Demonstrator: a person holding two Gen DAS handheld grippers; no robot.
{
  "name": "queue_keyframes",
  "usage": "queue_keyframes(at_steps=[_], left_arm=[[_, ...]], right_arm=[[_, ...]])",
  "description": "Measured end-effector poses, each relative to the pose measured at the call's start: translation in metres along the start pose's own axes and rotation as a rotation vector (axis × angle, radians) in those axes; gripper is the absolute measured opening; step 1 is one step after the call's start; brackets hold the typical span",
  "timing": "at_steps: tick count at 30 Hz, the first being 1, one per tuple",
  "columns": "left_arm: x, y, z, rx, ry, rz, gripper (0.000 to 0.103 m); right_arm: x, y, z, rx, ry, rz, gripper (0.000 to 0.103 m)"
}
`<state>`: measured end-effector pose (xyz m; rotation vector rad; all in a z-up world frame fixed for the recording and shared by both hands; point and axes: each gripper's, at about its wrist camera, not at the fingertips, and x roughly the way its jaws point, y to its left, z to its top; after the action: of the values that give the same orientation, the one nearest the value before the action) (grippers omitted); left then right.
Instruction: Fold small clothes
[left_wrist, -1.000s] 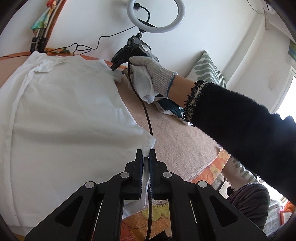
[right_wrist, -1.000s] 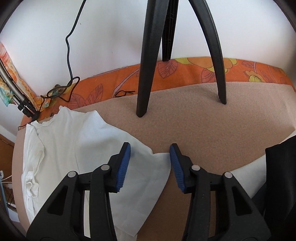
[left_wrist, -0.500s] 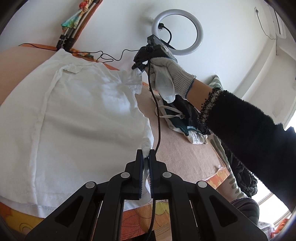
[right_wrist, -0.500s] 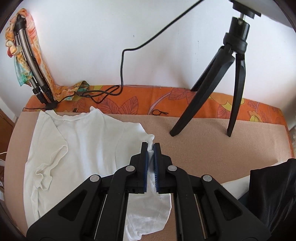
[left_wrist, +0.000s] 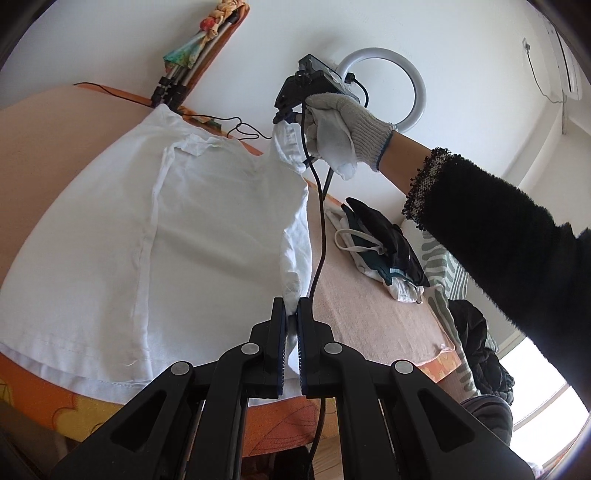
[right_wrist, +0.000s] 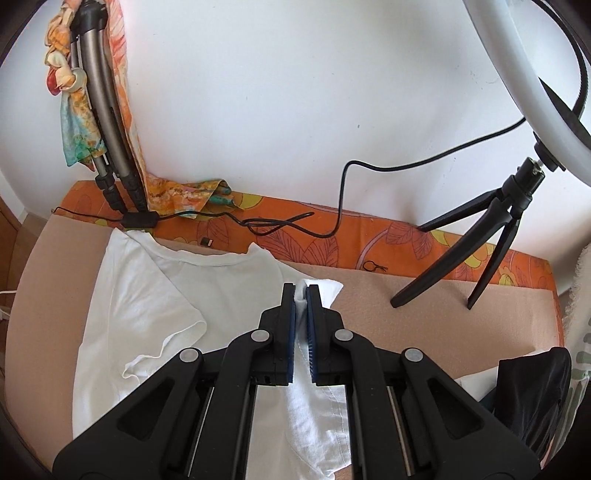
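A white T-shirt (left_wrist: 184, 240) lies spread on the beige pad, neckline toward the far wall. My left gripper (left_wrist: 291, 308) is shut on the shirt's near right hem corner. In the left wrist view a gloved hand (left_wrist: 340, 125) holds the other gripper (left_wrist: 286, 118) raised at the shirt's far right sleeve. The right wrist view shows my right gripper (right_wrist: 302, 295) shut on that white sleeve of the T-shirt (right_wrist: 147, 295), lifted off the pad, with the right side of the shirt hanging between the two grips.
A ring light (left_wrist: 384, 88) on a small black tripod (right_wrist: 491, 236) stands on the pad at the far right, its cable (right_wrist: 343, 192) trailing along the wall. A pile of dark and white clothes (left_wrist: 384, 251) lies right of the shirt. Folded tripod legs with a scarf (right_wrist: 92, 110) lean in the far left corner.
My right gripper went from open over the sleeve to shut on it, then lifted it. The left gripper kept its grip on the hem corner and swung left, raising the shirt's right edge.
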<state>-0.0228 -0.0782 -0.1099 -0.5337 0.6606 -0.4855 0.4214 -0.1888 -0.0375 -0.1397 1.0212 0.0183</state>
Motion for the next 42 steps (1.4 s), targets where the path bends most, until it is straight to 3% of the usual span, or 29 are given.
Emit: queue_keyframes(at_steps=[9,16,26,29,30,34,36,40,42], left_arm=[[-0.015,0.023,-0.007,-0.038,-0.008,0.051,0.004],[-0.022,0.032,-0.009,-0.044,-0.027,0.083,0.004],[-0.028,0.015,-0.009,0.062,-0.073,0.124,0.004],[-0.025,0.020,-0.010,0.037,-0.050,0.129,0.004],[-0.023,0.021,-0.010,0.027,-0.041,0.132,0.004],[-0.026,0.018,-0.011,0.042,-0.045,0.156,0.008],[-0.027,0.016,-0.010,0.039,-0.027,0.176,0.015],[-0.038,0.013,-0.010,0.046,-0.023,0.177,0.016],[-0.049,0.012,-0.006,0.049,-0.030,0.182,0.026]], right_arm=[[0.013,0.090,0.010,-0.122,0.004,0.004,0.006],[0.036,0.135,0.008,-0.167,0.025,0.000,0.006],[0.054,0.115,0.011,-0.095,0.021,-0.067,0.006],[0.053,0.103,0.012,-0.046,0.021,0.034,0.006],[0.053,0.103,0.013,-0.044,0.025,0.048,0.011],[0.037,0.107,0.013,-0.080,-0.002,0.053,0.060],[0.022,0.106,0.014,-0.096,-0.028,0.071,0.062],[-0.013,0.086,0.014,-0.069,-0.047,0.120,0.062],[-0.037,0.069,0.008,-0.048,-0.059,0.165,0.062]])
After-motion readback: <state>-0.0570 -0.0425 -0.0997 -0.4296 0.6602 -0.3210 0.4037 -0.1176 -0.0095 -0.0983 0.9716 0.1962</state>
